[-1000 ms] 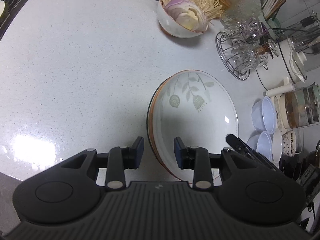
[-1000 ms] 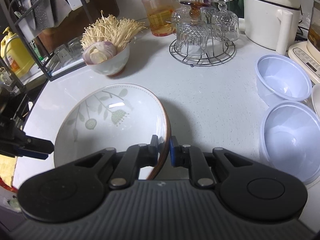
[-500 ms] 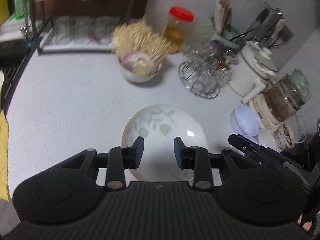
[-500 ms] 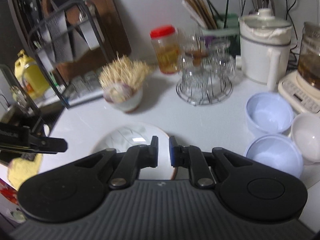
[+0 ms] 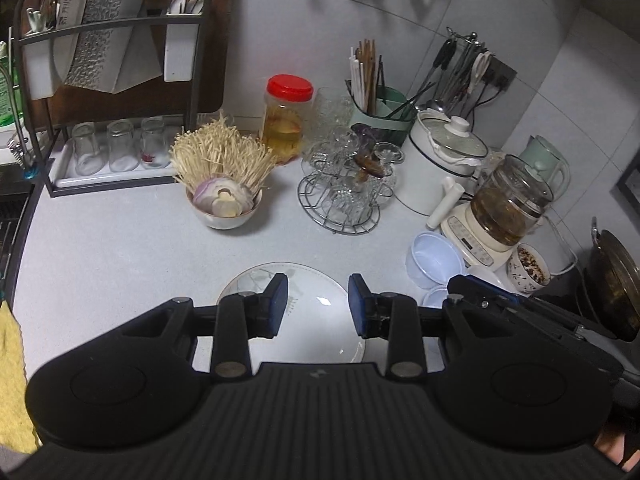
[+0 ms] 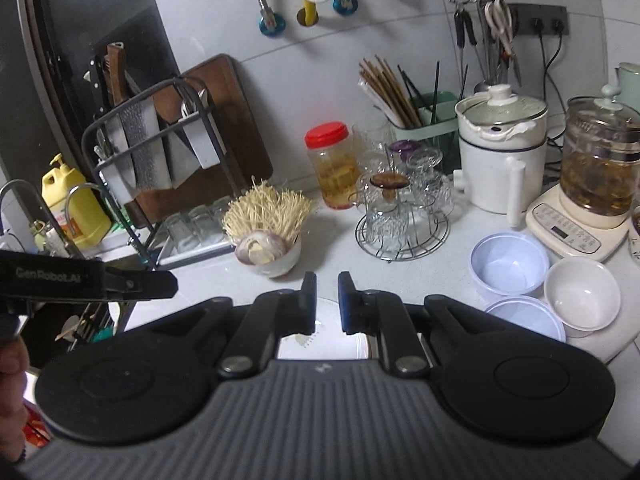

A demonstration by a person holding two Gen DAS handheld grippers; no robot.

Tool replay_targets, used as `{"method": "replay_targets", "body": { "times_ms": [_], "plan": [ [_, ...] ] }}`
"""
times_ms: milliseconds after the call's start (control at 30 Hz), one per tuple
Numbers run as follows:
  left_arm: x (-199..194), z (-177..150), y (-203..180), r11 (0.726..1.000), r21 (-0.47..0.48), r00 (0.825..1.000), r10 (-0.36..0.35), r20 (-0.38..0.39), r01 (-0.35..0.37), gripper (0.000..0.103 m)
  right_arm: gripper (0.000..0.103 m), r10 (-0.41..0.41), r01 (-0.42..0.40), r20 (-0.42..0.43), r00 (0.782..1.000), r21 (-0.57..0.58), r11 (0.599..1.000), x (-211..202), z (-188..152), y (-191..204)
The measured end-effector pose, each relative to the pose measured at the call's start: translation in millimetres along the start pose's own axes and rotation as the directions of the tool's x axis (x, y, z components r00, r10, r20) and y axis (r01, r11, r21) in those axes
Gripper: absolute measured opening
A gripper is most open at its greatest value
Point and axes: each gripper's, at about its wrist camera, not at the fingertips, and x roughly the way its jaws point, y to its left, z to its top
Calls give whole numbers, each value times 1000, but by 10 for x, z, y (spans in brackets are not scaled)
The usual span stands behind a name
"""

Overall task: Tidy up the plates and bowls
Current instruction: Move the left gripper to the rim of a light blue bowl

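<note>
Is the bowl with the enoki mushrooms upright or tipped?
Upright. The white bowl sits flat on the counter, rim level, with the enoki mushrooms standing up out of it and a cut onion resting inside.

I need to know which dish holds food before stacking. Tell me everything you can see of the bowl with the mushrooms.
The bowl with the mushrooms is a small, round, glossy white bowl, ceramic by its look, upright on the pale countertop. A tall bunch of pale enoki mushrooms fans above its rim; cut purple onion pieces lie at the front. It stands alone, in front of the rack of glasses and left of the wire stand, with neither gripper touching it.
</note>
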Motion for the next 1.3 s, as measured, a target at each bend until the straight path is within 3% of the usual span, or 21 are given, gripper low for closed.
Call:
{"method": "replay_targets", "body": {
  "times_ms": [367,567,600,700,733,867,1033,1300],
  "plan": [
    [108,-106,111,992,60,993,-106,-55,109,37,15,-128,127,26,991,57,990,-233,-139,152],
    [290,-107,13,976,109,980,-182,-81,190,41,16,-234,231,17,972,102,968,-311,-261,93],
    [325,-101,-14,973,115,978,-191,-85,200,42,18,-251,248,11,968,114,962,-330,-280,63],
    [458,-82,-129,966,131,972,-211,-108,224,48,62,-295,292,4,955,147,945,-397,-341,-66],
    [514,-77,-178,963,137,969,-216,-117,231,50,66,-299,293,9,954,163,942,-419,-359,-127],
    [763,-76,-418,955,162,963,-223,-152,247,59,72,-334,332,-29,942,218,918,-416,-394,-420],
    [1130,-65,-720,954,164,957,-218,-190,250,67,88,-359,360,-52,932,261,896,-383,-306,-860],
    [1793,-64,-1118,962,146,949,-189,-252,230,68,89,-282,318,-149,948,365,875,-88,-273,-1584]
  ]
}}
